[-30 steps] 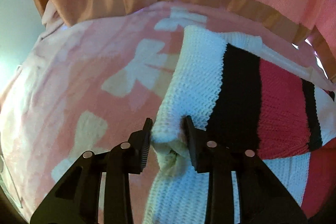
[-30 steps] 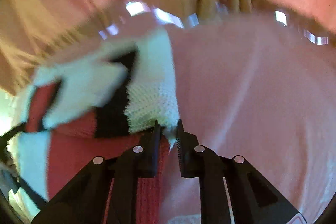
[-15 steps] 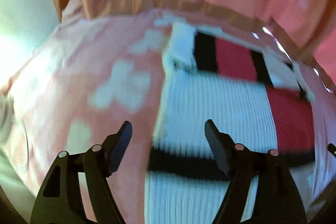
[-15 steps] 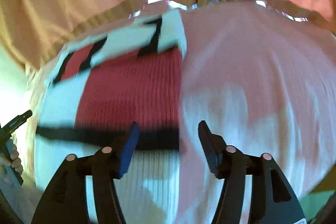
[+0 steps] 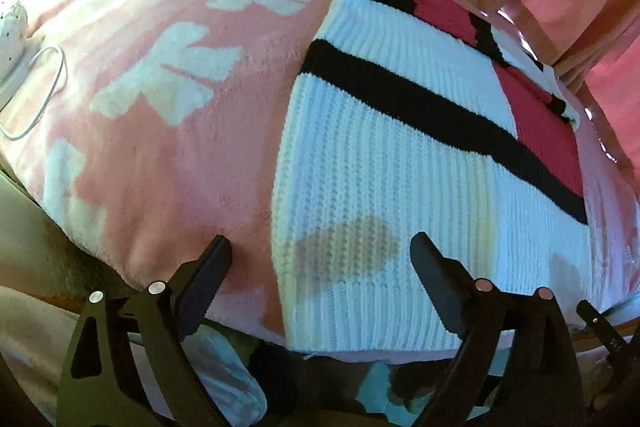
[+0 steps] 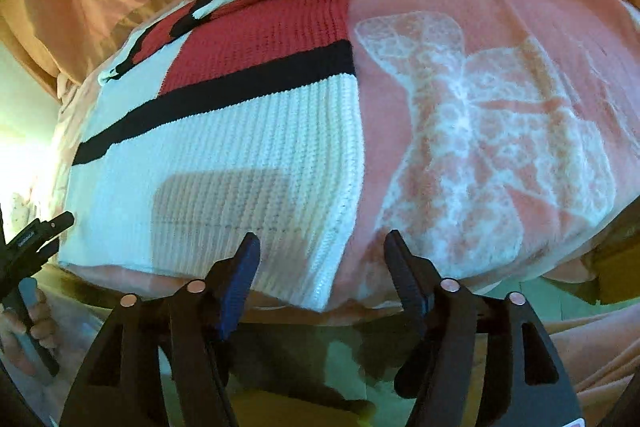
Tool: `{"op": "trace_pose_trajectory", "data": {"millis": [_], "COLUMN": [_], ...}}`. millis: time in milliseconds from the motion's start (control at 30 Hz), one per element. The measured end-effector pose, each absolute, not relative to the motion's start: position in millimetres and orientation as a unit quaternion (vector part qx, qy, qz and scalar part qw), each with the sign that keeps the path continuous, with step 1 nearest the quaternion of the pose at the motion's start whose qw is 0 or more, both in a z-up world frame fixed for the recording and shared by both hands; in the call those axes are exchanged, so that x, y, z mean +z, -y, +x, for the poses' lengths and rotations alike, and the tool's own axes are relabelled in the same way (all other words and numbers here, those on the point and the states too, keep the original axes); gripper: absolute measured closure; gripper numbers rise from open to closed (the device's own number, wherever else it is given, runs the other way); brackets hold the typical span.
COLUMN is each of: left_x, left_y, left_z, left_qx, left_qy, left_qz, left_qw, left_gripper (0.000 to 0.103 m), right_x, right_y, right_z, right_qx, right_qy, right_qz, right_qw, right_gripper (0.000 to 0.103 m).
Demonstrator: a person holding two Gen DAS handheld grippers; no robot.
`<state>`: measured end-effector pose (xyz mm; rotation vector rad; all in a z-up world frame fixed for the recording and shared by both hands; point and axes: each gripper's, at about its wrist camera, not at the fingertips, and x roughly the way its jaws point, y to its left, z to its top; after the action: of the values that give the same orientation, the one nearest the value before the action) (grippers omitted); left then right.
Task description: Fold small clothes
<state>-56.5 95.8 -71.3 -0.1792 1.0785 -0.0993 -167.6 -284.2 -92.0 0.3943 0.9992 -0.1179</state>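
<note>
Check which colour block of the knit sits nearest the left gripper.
The white block below the black stripe: it runs to the hem right between the open left gripper. The red blocks lie beyond that stripe, at the far end.

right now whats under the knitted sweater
The knitted sweater lies flat on a pink blanket with white bows. Whatever is beneath the sweater's middle is covered.

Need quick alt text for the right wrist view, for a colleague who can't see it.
The open right gripper hovers empty over the near right corner of a white, red and black knit garment lying flat on a pink blanket with a white bow print. At far left, the left gripper shows in the person's hand.
</note>
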Motion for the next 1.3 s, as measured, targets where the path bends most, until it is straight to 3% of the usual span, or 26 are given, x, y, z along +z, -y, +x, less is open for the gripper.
{"op": "trace_pose_trajectory", "data": {"millis": [100,167,200,267,300,333,367,600,900,1033,1200,1300], "left_x": [-71,-70,-69,-69,-68,-68,-69,-40,24,70,134,148], "left_y": [-91,-89,-89,-87,-87,-88,-90,-105,-110,-117,-104,-86], "left_z": [-57,-58,-59,-59,-59,-59,-58,-89,-183,-213,-161,-107], "left_qx": [-0.060,-0.068,-0.069,-0.075,-0.080,-0.088,-0.099,-0.128,-0.198,-0.204,-0.216,-0.199], "left_qy": [-0.512,-0.510,-0.509,-0.510,-0.512,-0.517,-0.525,-0.508,-0.491,-0.448,-0.358,-0.324], "left_qz": [-0.081,-0.084,-0.082,-0.073,-0.073,-0.079,-0.092,-0.155,-0.127,-0.122,-0.096,-0.085], "left_qw": [0.853,0.853,0.854,0.854,0.852,0.848,0.840,0.837,0.839,0.862,0.903,0.921], "left_gripper": [0.017,0.024,0.035,0.045,0.060,0.080,0.088,0.092,0.093,0.093,0.092,0.092], "right_x": [-91,-91,-91,-91,-91,-91,-90,-46,11,44,108,127], "right_y": [281,278,275,272,272,275,278,291,300,300,314,337], "right_z": [-165,-163,-162,-159,-159,-159,-160,-201,-303,-333,-301,-235], "right_qx": [-0.048,-0.039,-0.038,-0.045,-0.046,-0.041,-0.031,-0.013,-0.013,0.002,0.031,0.025], "right_qy": [-0.472,-0.470,-0.470,-0.472,-0.471,-0.471,-0.467,-0.410,-0.396,-0.371,-0.275,-0.239], "right_qz": [0.196,0.201,0.196,0.181,0.178,0.184,0.203,0.222,0.200,0.215,0.182,0.170], "right_qw": [0.859,0.859,0.860,0.862,0.863,0.862,0.860,0.885,0.896,0.904,0.944,0.956], "right_gripper": [0.037,0.042,0.045,0.062,0.070,0.094,0.095,0.097,0.097,0.097,0.097,0.097]}}
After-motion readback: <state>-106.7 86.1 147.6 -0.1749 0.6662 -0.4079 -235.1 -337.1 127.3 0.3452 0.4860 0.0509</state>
